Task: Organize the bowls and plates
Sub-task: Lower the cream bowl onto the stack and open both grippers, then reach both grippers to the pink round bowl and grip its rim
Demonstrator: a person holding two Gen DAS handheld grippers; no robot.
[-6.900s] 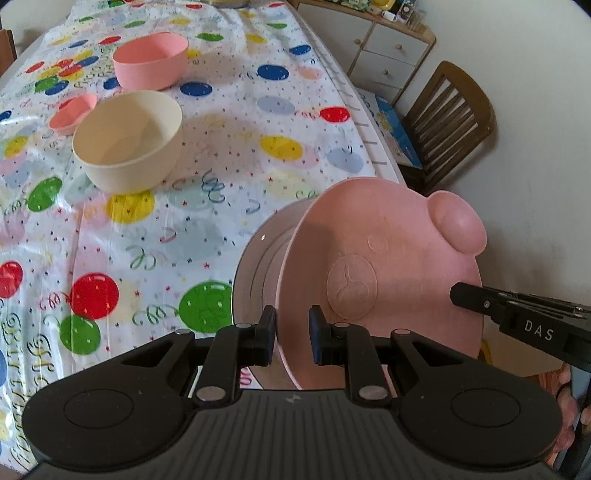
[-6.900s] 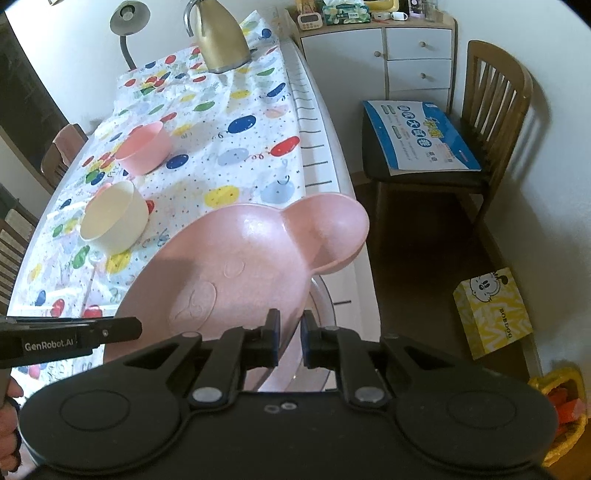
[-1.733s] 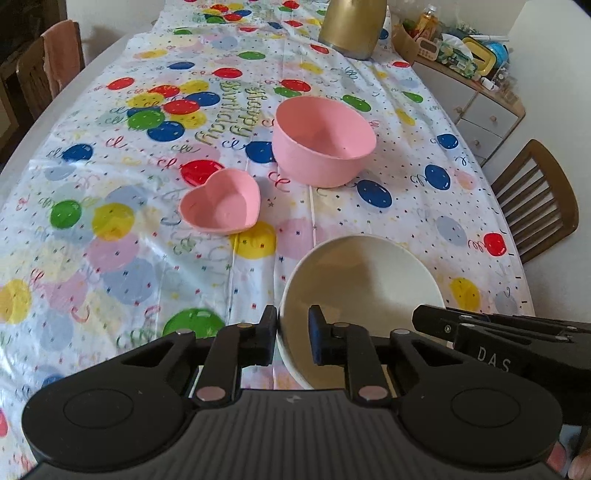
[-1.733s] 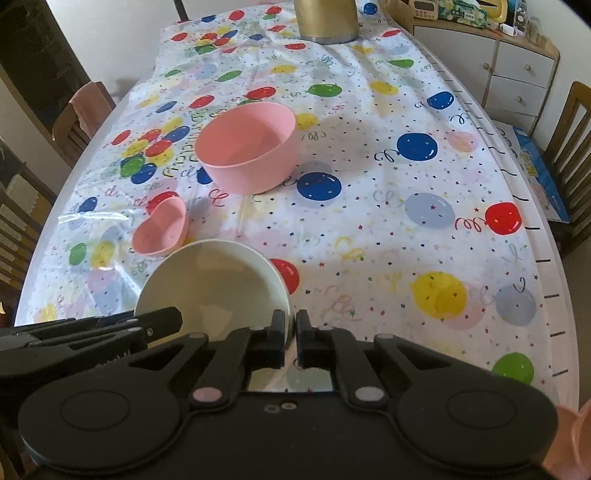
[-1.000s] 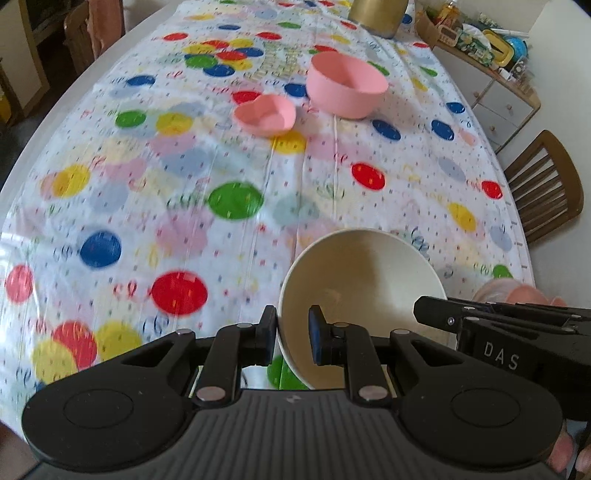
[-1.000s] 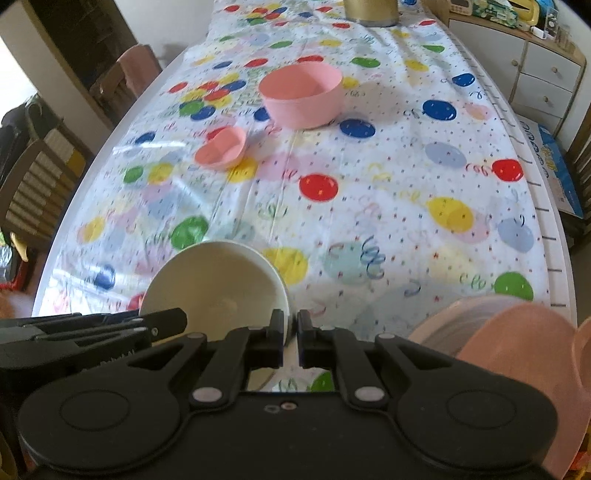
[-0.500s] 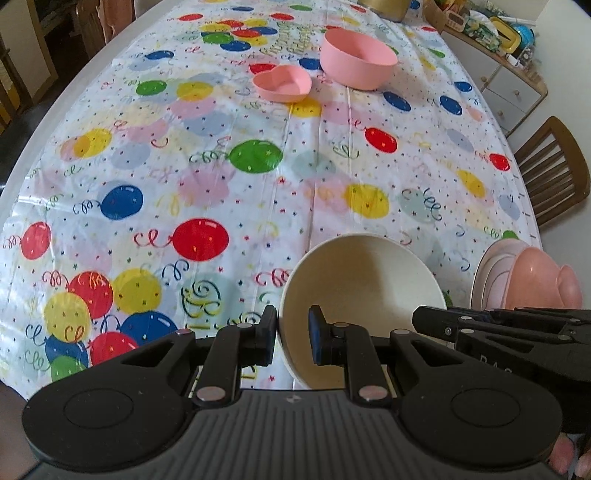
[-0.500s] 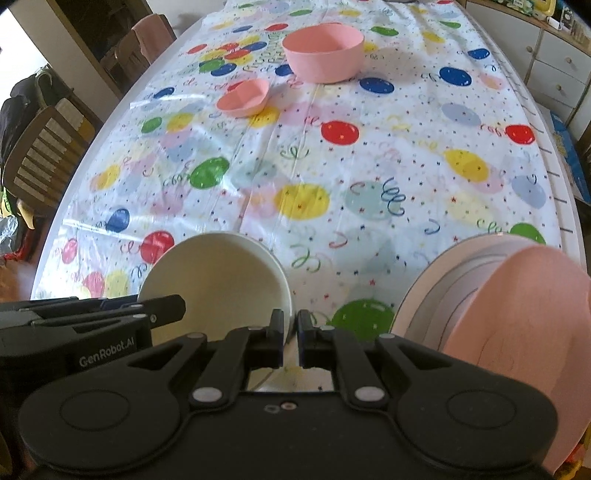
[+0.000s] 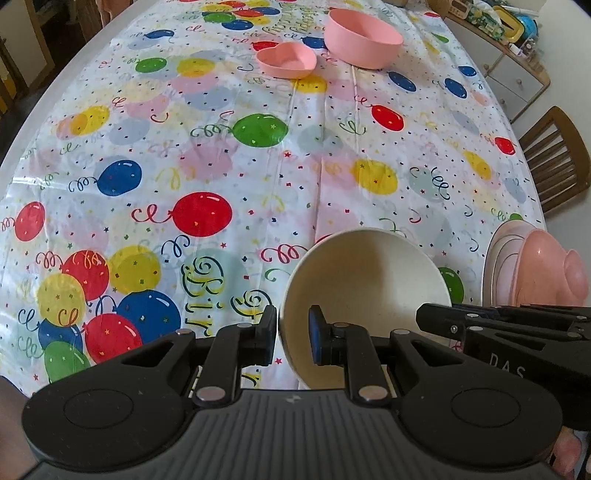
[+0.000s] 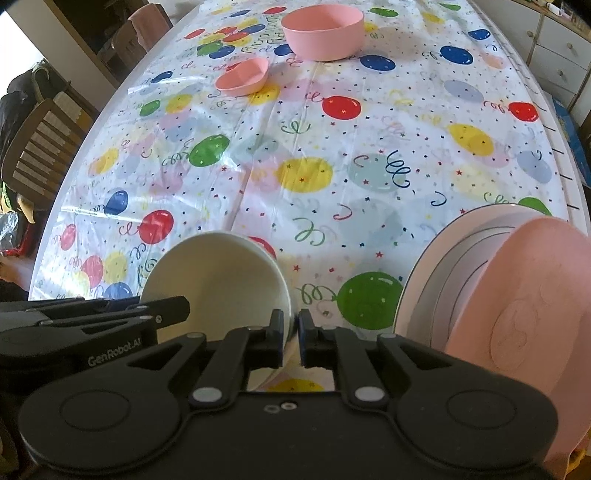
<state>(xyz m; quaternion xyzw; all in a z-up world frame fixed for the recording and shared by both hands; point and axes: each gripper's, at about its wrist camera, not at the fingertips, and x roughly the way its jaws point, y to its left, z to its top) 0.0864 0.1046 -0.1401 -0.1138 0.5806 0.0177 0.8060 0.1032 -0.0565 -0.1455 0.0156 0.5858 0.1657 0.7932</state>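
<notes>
A cream bowl (image 9: 365, 273) (image 10: 218, 273) hangs tilted just above the near end of the balloon tablecloth (image 9: 258, 166). My left gripper (image 9: 291, 332) is shut on its left rim. My right gripper (image 10: 291, 332) has the opposite rim between its jaws; they are opening, and a thin gap shows at the right pad. To the right of the bowl lies a stack of plates (image 10: 436, 266) (image 9: 493, 266), with a pink bear-eared plate (image 10: 528, 302) (image 9: 546, 266) on top. At the far end sit a pink bowl (image 9: 362, 40) (image 10: 321, 29) and a pink heart dish (image 9: 286, 59) (image 10: 242, 77).
A wooden chair (image 9: 557, 158) stands past the table's right edge, and another chair (image 10: 37, 140) on the left. A white drawer cabinet (image 10: 554, 44) is at the far right. The near table edge runs just below the bowl.
Both grippers have brought the cream bowl back from the far end to the near edge, beside the plate stack, and a little lower. The right jaws have spread slightly.
</notes>
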